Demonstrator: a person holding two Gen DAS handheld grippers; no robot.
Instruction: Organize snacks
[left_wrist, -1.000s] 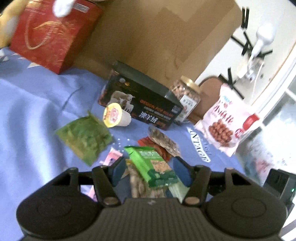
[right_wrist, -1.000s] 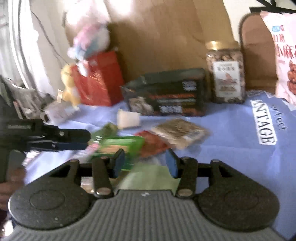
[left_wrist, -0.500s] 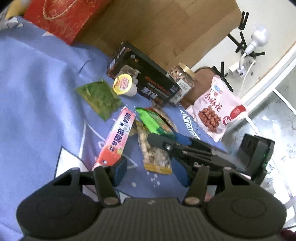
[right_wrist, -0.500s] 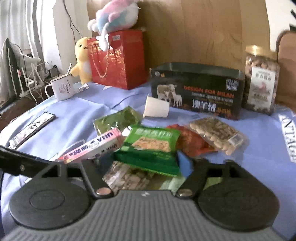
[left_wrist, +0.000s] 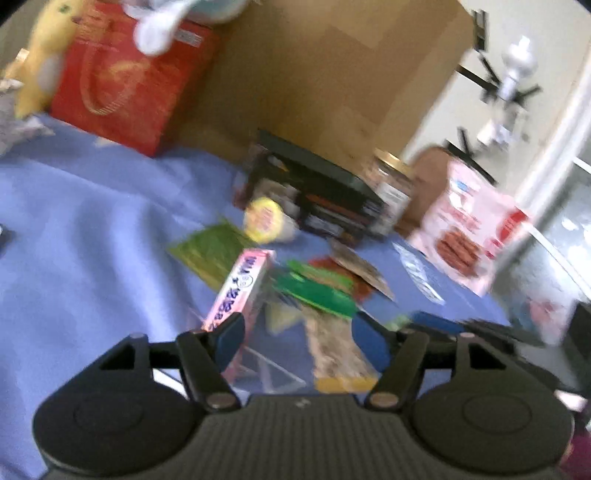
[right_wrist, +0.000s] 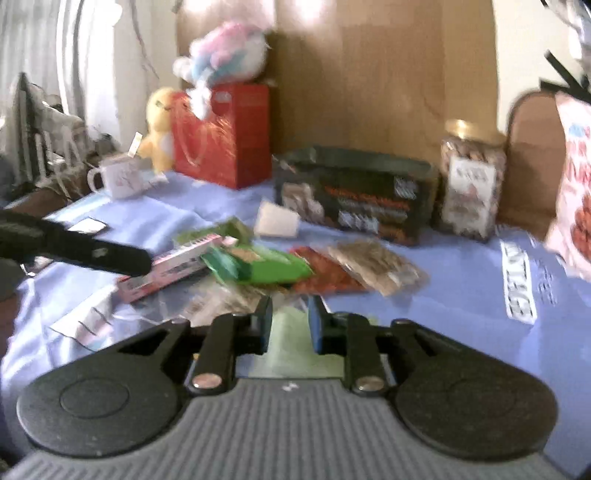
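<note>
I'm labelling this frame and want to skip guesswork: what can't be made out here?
- Dark box: print smeared by motion blur, both views.
- Jar: label too blurred to read.
- Pink bag: cut off by right wrist view's edge.
- Pale green packet: mostly hidden behind right gripper.

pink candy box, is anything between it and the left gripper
Nothing visible blocks it. The left gripper is open, and the pink candy box lies on the blue cloth just past its left finger, with the bright green packet beside it, not in the path.
</note>
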